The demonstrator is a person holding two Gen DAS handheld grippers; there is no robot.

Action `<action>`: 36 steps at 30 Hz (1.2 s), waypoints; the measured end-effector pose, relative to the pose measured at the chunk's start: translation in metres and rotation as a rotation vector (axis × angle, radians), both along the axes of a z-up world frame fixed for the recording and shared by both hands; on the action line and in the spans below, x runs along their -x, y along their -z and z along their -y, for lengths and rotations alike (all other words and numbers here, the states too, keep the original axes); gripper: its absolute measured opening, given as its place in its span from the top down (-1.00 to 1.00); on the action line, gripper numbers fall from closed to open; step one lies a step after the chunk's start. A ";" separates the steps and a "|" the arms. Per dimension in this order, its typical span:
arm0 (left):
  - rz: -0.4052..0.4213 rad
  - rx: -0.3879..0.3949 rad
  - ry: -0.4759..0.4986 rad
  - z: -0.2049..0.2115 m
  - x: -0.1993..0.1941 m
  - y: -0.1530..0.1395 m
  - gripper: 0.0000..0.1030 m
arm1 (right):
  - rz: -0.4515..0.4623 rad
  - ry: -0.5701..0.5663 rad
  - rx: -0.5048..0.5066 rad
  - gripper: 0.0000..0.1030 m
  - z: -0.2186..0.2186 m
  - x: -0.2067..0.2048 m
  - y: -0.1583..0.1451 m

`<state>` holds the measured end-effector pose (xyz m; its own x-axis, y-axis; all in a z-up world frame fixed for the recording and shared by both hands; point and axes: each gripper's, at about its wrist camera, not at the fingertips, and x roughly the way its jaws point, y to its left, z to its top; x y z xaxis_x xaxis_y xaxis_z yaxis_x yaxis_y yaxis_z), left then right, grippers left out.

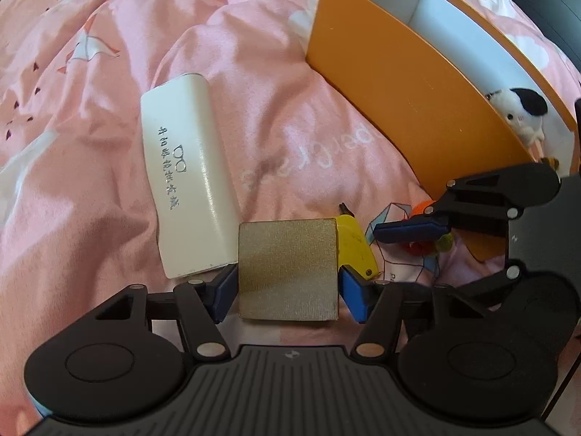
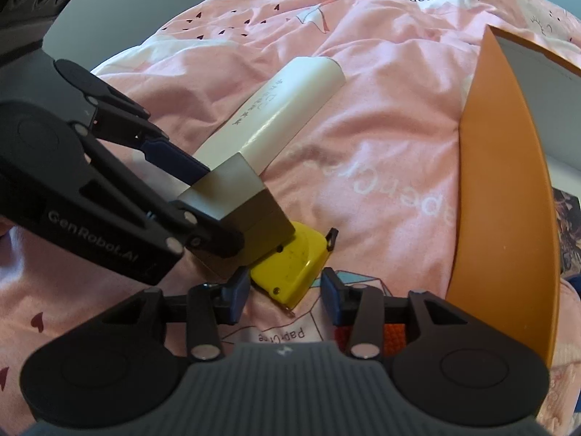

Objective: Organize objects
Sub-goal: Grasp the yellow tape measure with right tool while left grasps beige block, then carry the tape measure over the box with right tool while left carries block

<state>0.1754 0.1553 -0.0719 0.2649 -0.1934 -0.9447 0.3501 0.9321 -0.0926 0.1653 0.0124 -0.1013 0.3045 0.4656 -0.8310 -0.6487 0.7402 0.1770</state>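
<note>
Left hand-held gripper [image 1: 287,292]: blue pads sit against both sides of a small gold box [image 1: 287,269], clamped on it; the right wrist view shows the same box [image 2: 239,203] held between the pads, its far end over the yellow item.
Right hand-held gripper [image 2: 285,290]: fingers apart, one on each side of a yellow tape measure [image 2: 290,267], not pressing on it. In the left wrist view this gripper [image 1: 417,229] comes in from the right, low over the bed.
Gold box: square, matte top, level, just right of the white case and touching or nearly touching its near end.
Tape measure [image 1: 354,247]: lies on the bed, partly hidden behind the gold box, black tab at its far end.
White case [image 1: 189,181]: long glasses case with printed characters, lying flat on the bed, left of the box.
Orange box [image 1: 410,109]: open, white inside, standing on the bed to the right, well behind the grippers.
Plush toy [image 1: 523,112]: white and black, inside the orange box at its near end.
Orange knitted item [image 2: 394,338]: seen only in part beneath the right gripper; kind cannot be told.
Bed [image 1: 90,72]: pink printed cover, creased.
</note>
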 end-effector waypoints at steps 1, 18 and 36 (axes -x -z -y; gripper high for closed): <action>-0.002 -0.006 -0.015 0.000 0.001 -0.002 -0.34 | 0.002 -0.001 0.000 0.03 0.000 0.000 0.000; 0.095 -0.011 -0.284 -0.030 0.029 -0.035 -0.34 | 0.091 0.001 0.065 -0.09 -0.029 0.001 0.013; 0.169 0.025 -0.311 -0.021 0.038 -0.063 -0.33 | 0.140 -0.002 -0.021 -0.05 -0.010 0.013 -0.035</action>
